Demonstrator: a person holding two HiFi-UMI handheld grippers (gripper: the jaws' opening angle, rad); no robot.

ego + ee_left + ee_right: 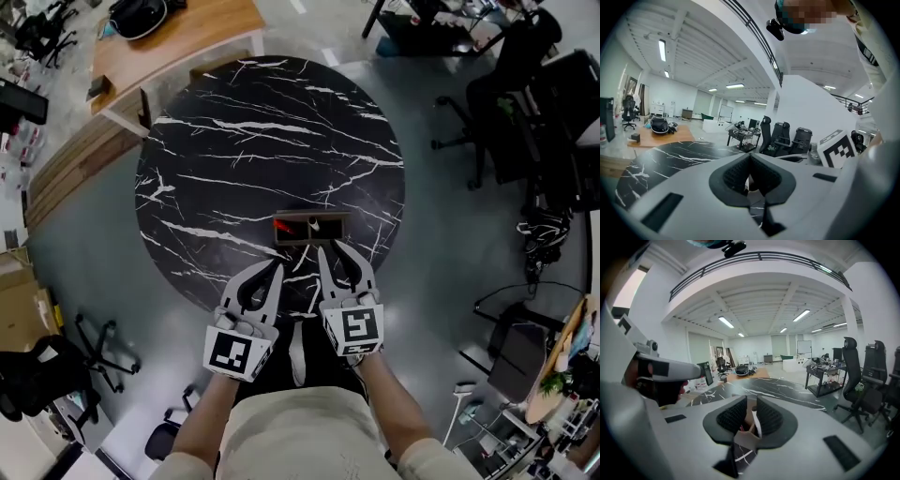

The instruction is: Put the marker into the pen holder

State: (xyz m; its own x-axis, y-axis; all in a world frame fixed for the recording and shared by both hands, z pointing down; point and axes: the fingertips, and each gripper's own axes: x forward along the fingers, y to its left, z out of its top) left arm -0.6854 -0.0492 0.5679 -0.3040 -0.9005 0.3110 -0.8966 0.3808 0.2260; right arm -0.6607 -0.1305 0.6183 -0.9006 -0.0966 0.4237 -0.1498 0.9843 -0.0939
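Pressing its jaws together at the tips, the left gripper (750,157) is carrying nothing between its pads. The right gripper (751,401) is keeping its jaws a narrow slit apart and is clamping nothing; through that slit its own view is showing the brown pen holder (743,438) just beyond the tips. From the head view both grippers are hovering side by side over the near edge of the round black marble table (262,141), the left gripper (278,270) lying a little nearer the person than the right gripper (330,249), whose tips are pointing at the pen holder (309,242) close in front of them. A red marker (286,225) is lying inside the holder toward its left end, and a white item (316,225) is sitting in it toward the right; what that item is cannot be told. A wooden desk (178,37) is standing beyond the table's far left rim, and black office chairs (487,112) are standing on the grey floor to the right.
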